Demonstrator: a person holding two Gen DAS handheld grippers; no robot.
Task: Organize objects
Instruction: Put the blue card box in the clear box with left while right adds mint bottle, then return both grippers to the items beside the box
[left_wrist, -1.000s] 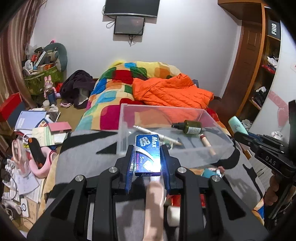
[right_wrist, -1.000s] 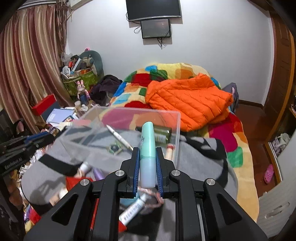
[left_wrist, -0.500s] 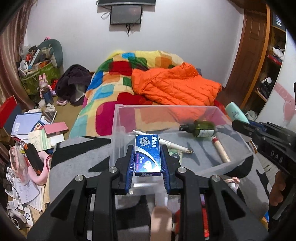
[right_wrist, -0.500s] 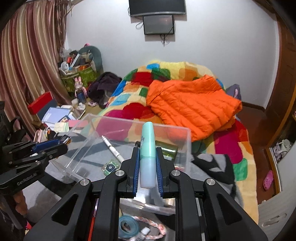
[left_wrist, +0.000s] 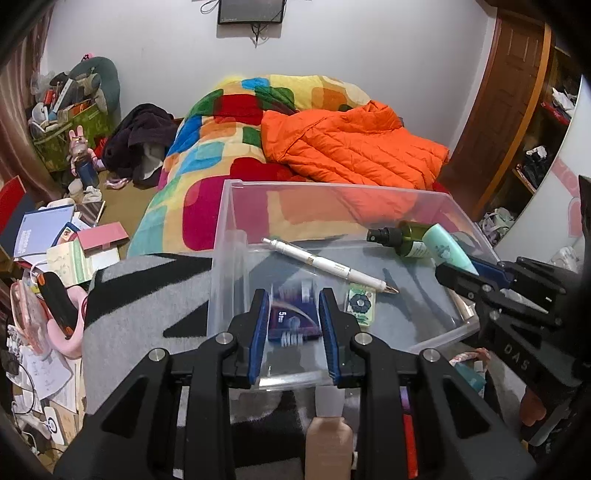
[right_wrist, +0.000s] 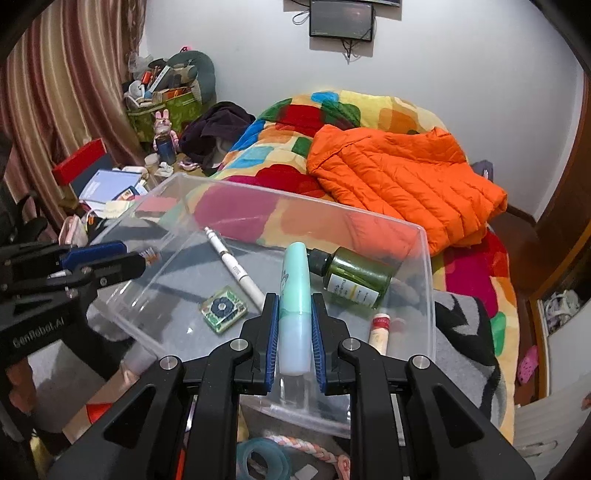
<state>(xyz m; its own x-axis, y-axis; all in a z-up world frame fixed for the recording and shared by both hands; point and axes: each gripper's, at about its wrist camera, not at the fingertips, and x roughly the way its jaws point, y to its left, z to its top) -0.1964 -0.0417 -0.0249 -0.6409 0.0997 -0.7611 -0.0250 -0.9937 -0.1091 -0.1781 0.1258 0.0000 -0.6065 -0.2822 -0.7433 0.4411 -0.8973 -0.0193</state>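
Mint tube (right_wrist: 294, 314) clamped in right tool (right_wrist: 294, 341); left tool (left_wrist: 293, 328) grips blue packet (left_wrist: 293, 320) over clear bin (left_wrist: 221, 236)

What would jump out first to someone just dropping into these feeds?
The clear plastic bin in the centre, with a white pen and green bottle inside. Each gripper hangs over it loaded: right gripper clamps a mint tube, left gripper a blue box. Behind, an orange jacket lies on the bed.
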